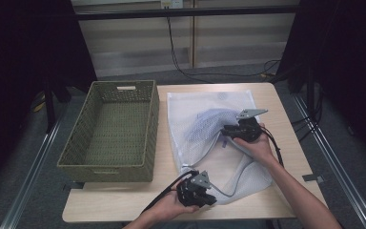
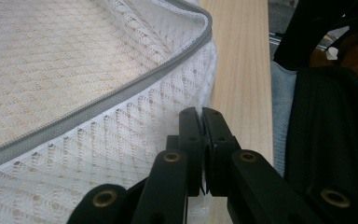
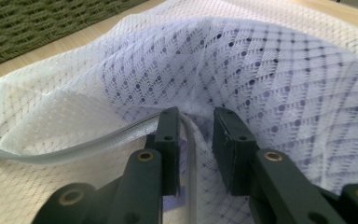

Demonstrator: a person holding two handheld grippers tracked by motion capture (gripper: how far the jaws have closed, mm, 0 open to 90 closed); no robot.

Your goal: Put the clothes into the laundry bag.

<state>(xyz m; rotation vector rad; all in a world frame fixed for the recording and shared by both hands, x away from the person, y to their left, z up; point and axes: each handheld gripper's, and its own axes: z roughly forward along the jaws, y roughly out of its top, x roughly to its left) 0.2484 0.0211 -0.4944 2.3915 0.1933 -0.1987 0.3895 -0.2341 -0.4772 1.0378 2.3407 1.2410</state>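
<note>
A white mesh laundry bag (image 1: 205,107) lies on the table with a pale blue garment (image 1: 208,125) inside it. Its grey zipper (image 2: 98,108) runs along the open edge. My left gripper (image 1: 210,199) sits at the bag's near corner, and its jaws are pressed together on the mesh edge (image 2: 186,98). My right gripper (image 1: 225,131) is at the bag's mouth, open. In the right gripper view its jaws stand apart (image 3: 196,116) with the zipper edge (image 3: 74,150) running between them. The garment (image 3: 284,84) shows through the mesh just beyond.
An empty green woven basket (image 1: 106,172) stands on the table's left side, touching the bag's left edge. Bare tabletop (image 1: 290,143) lies to the right of the bag and along the near edge. Cables trail on the floor behind the table.
</note>
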